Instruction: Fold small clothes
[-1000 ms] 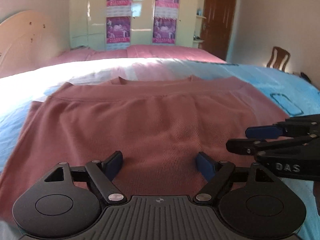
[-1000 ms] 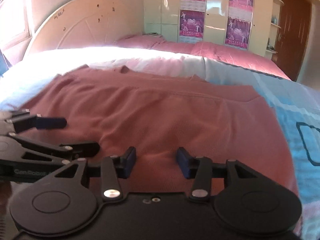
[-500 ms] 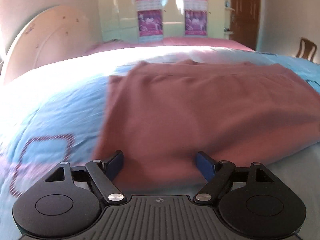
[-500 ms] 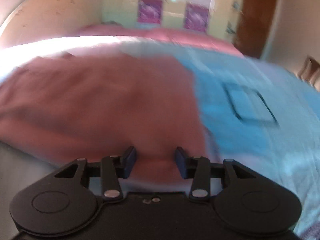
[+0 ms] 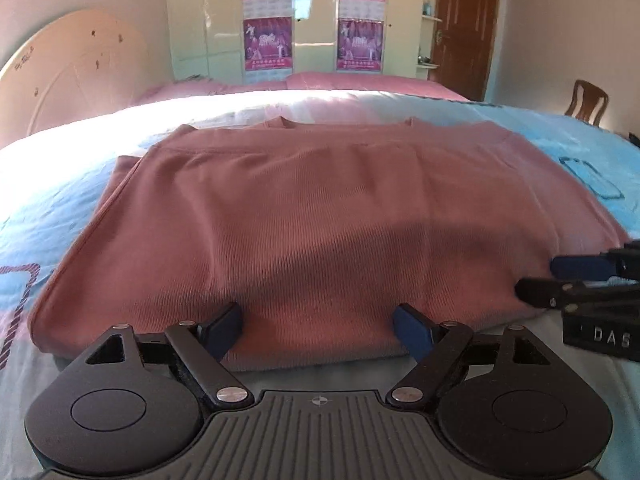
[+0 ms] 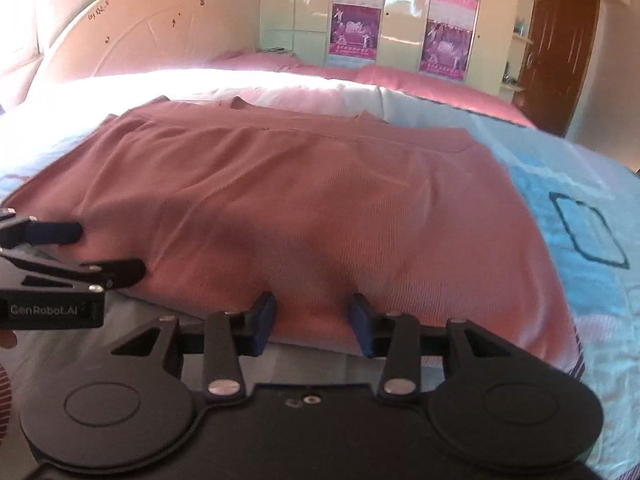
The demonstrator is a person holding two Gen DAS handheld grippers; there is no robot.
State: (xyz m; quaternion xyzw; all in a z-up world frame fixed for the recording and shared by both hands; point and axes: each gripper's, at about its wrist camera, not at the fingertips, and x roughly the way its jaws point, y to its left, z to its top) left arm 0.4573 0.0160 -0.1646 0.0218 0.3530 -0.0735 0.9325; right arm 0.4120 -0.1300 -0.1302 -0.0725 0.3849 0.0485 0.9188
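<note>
A dusty pink garment (image 5: 320, 216) lies folded flat on the blue bedspread; it also shows in the right wrist view (image 6: 312, 200). My left gripper (image 5: 318, 330) is open at the garment's near edge, left of middle, with nothing between its fingers. My right gripper (image 6: 312, 322) is open at the same near edge, further right, also empty. Each gripper shows side-on in the other's view: the right one (image 5: 556, 278) at the right, the left one (image 6: 100, 248) at the left.
The bed's blue patterned cover (image 6: 588, 232) spreads to both sides of the garment. Pink pillows (image 5: 360, 82) and a pale headboard (image 5: 68, 76) are at the back. A wardrobe with posters (image 5: 312, 20), a brown door (image 5: 464, 28) and a chair (image 5: 586, 102) stand beyond.
Both grippers swung apart to the garment's sides half a second ago, and have now come back to its near edge. The garment lies as before.
</note>
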